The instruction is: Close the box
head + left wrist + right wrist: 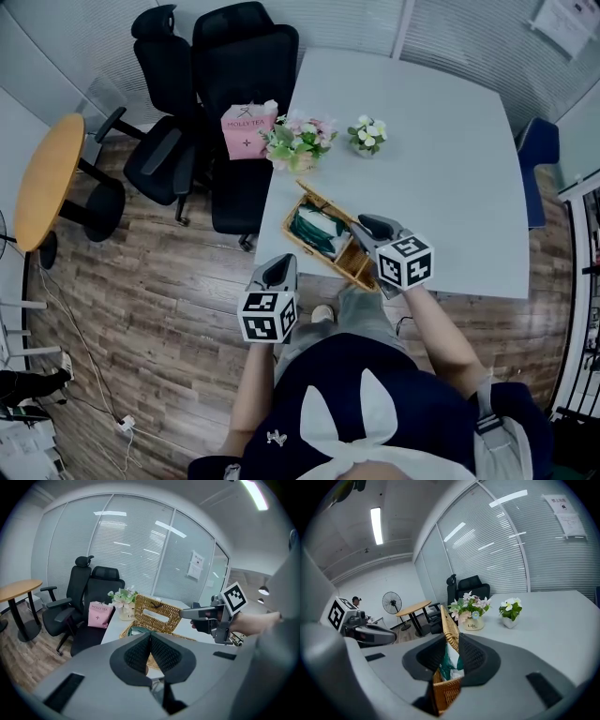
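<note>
Wicker is what the box (330, 246) is woven from, and it is set near the front corner of the white table (441, 150). Its lid (157, 613) is raised almost upright, and a green-and-white packet (452, 662) is seen inside. The closing step is judged to be only beginning, since the lid is not yet lowered at all.

The right gripper (364, 227) is held at the end of the box with its jaws partly apart. The lid's edge is seen standing between them, with a gap on one side, so nothing appears to be clamped. The left gripper (150, 641) is held off the table's edge, apart from the box, with its jaws brought together on nothing.

For the next move, the lid would need to be pushed or tipped over from its upright stand and eased down onto the rim. The packet should be kept below the rim so the lid can seat flat. As the box looks light and sits close to the table's edge, it may need steadying by the free gripper.

Further back on the table, two flower pots (298, 141) are placed. A pink bag (248, 131) and black chairs (244, 66) are seen beyond.
</note>
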`<state>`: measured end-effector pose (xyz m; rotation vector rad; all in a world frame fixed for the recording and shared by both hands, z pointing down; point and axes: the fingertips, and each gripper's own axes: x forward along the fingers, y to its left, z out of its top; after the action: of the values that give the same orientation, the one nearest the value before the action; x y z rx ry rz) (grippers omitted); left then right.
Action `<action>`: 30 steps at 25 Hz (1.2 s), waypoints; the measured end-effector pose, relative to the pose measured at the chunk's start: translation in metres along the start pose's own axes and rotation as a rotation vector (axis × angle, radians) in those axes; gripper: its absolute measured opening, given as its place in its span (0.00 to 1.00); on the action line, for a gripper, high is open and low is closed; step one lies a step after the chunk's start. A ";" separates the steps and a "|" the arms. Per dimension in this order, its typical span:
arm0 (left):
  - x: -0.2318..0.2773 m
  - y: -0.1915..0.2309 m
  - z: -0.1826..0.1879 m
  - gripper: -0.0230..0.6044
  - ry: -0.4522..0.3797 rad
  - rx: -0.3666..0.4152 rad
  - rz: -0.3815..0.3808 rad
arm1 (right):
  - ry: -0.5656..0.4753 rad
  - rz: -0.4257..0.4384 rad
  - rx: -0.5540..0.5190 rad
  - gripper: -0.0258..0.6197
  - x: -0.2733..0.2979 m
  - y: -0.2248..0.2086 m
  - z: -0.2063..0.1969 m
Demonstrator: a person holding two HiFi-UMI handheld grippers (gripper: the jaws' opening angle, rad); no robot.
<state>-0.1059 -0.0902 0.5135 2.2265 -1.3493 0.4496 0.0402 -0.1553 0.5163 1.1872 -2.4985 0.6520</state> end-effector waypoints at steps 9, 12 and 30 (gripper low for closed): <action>-0.004 0.010 -0.003 0.07 0.000 -0.013 0.011 | 0.017 -0.005 -0.043 0.19 0.001 0.010 -0.008; -0.005 0.012 -0.004 0.07 0.000 -0.014 0.011 | 0.026 -0.011 -0.075 0.20 0.001 0.015 -0.011; -0.007 0.018 -0.008 0.07 0.003 -0.025 0.010 | 0.075 -0.010 -0.193 0.21 0.005 0.031 -0.028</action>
<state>-0.1249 -0.0872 0.5209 2.1987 -1.3580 0.4371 0.0144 -0.1270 0.5338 1.0844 -2.4281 0.4321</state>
